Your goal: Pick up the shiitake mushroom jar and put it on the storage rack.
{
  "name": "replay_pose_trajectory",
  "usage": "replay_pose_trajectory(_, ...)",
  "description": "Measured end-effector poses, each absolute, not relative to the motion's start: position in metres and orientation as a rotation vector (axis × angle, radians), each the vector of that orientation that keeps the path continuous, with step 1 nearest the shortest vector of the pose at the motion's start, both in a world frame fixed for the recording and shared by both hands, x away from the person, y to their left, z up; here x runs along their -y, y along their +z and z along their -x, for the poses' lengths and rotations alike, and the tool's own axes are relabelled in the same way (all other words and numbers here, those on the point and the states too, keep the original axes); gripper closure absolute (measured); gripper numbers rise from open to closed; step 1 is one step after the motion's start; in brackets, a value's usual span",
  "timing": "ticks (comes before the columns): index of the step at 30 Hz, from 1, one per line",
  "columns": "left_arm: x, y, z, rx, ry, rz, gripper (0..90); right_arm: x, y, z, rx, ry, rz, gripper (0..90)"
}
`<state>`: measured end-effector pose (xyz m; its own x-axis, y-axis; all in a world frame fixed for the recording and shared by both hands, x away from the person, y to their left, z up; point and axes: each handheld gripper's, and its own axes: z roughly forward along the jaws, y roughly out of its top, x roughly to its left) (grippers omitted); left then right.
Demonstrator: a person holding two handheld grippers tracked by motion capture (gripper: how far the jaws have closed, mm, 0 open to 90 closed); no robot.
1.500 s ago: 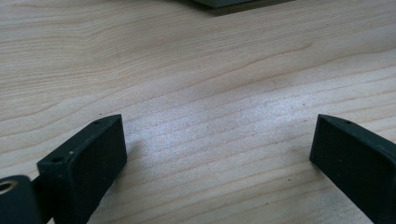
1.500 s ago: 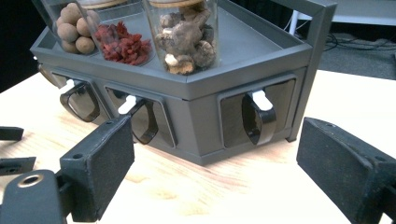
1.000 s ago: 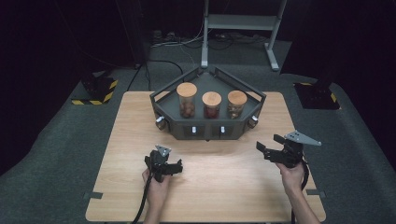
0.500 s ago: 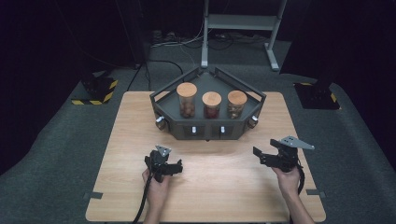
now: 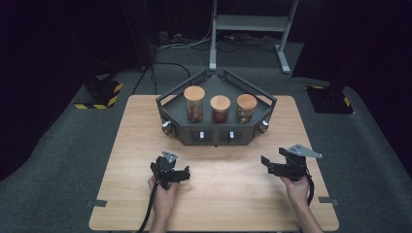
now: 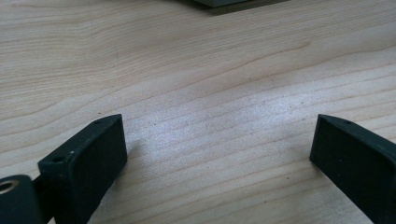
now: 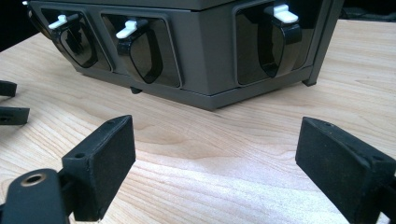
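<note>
Both tongs, left (image 5: 182, 174) and right (image 5: 266, 165), hang released and empty over the pale wooden tabletop (image 5: 228, 194); three untouched cork-lidded glass jars (image 5: 220, 108) wait in the dark angular rack (image 5: 214, 136), frame centre.

Dark angular rack (image 5: 214, 133) holds three upright cork-lidded jars (image 5: 220, 108) mid-table.

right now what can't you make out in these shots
- Jar contents: the three jars are too small in the high view to identify.
- White levers on the dark tray: purpose unclear; tray top cut off in the right gripper view.
- Left gripper: its body lies below the frame edge.
</note>
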<state>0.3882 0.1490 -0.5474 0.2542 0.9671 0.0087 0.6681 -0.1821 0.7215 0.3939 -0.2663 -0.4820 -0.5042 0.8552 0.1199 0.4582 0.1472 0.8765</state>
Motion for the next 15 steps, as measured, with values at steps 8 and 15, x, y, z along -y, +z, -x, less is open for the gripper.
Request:
replay_pose_trajectory(8, -0.149, -0.548, -0.388, -1.483, 0.644, -1.926, 4.0, 0.259, -0.491, -0.392, -2.058, 1.283, -1.237, 12.0)
replay_pose_trajectory(15, -0.149, -0.547, -0.388, -1.483, 0.645, -1.926, 4.2, 0.259, -0.495, -0.391, -2.061, 1.294, -1.247, 11.8)
